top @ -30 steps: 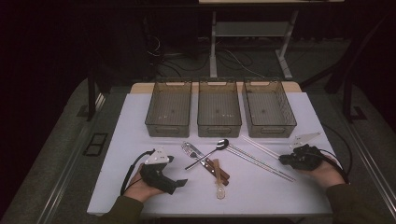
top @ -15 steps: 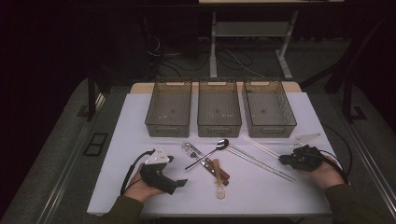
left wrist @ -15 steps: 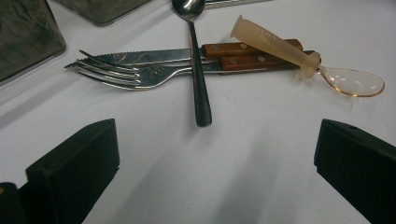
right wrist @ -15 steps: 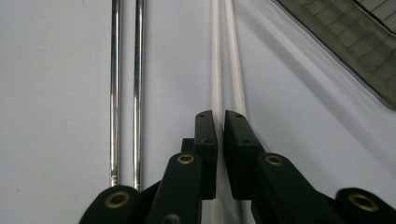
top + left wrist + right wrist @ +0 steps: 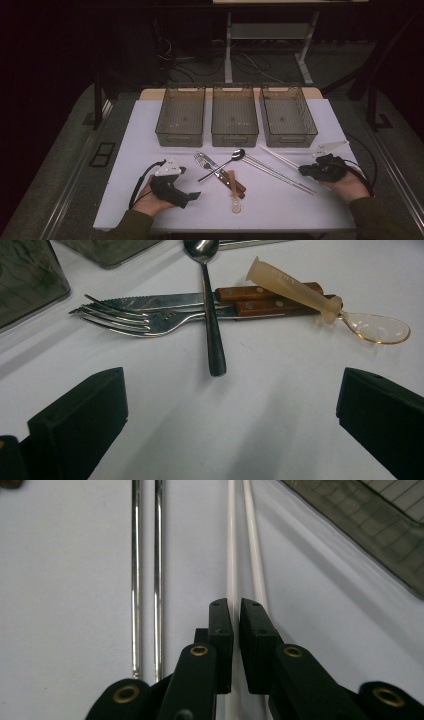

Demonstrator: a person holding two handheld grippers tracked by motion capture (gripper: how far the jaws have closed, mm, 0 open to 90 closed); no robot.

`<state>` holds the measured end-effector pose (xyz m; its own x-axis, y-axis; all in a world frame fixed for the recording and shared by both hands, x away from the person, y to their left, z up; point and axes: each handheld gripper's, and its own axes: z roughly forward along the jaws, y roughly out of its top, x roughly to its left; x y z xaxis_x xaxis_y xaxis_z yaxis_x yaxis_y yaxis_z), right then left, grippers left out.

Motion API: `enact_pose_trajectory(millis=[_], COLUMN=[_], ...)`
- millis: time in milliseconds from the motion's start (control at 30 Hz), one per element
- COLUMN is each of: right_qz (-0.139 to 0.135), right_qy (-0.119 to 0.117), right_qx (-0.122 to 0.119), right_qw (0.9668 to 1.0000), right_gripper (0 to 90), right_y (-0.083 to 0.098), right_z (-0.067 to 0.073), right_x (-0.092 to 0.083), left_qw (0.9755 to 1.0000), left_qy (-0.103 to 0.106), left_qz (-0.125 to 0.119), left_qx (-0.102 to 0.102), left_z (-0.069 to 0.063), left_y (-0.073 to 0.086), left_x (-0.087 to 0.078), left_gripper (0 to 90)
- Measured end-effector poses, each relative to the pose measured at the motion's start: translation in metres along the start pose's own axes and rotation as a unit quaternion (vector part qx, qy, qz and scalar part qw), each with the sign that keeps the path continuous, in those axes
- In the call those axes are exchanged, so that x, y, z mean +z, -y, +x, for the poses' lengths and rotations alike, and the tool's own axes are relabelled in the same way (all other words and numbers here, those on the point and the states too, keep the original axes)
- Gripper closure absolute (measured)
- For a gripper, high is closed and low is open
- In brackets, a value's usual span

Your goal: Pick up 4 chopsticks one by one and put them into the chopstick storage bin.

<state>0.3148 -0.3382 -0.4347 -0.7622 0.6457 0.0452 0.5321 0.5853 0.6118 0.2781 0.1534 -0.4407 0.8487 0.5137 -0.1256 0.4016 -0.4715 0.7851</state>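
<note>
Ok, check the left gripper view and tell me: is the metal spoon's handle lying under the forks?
No, the metal spoon has its handle lying on top, crossing over the forks and the knife blade beside them.

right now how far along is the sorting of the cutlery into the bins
Nothing is sorted: the three bins look empty. In hand: the right gripper, nearly shut, sits over the white chopsticks. Left: forks, knives, spoons, metal chopsticks; left gripper open.

bins (image 5: 234, 122) behind cutlery (image 5: 220, 170) — chopsticks (image 5: 280, 167) right of it | all on table (image 5: 135, 145)
</note>
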Motion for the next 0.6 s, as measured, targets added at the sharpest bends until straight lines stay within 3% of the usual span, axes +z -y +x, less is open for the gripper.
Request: enact_pose_trajectory(millis=[600], right_qz=[-0.044], right_qy=[-0.025], right_qx=[0.001], right_qw=[0.9987], right_gripper=[84.3], right_y=[-0.010], right_z=[0.001], right_x=[-0.019], left_qw=[1.0000], left_qy=[0.001], left_qz=[-0.002], left_qx=[0.000], left_z=[0.000], left_y=[0.000], left_x=[0.000], left_gripper=[0.0])
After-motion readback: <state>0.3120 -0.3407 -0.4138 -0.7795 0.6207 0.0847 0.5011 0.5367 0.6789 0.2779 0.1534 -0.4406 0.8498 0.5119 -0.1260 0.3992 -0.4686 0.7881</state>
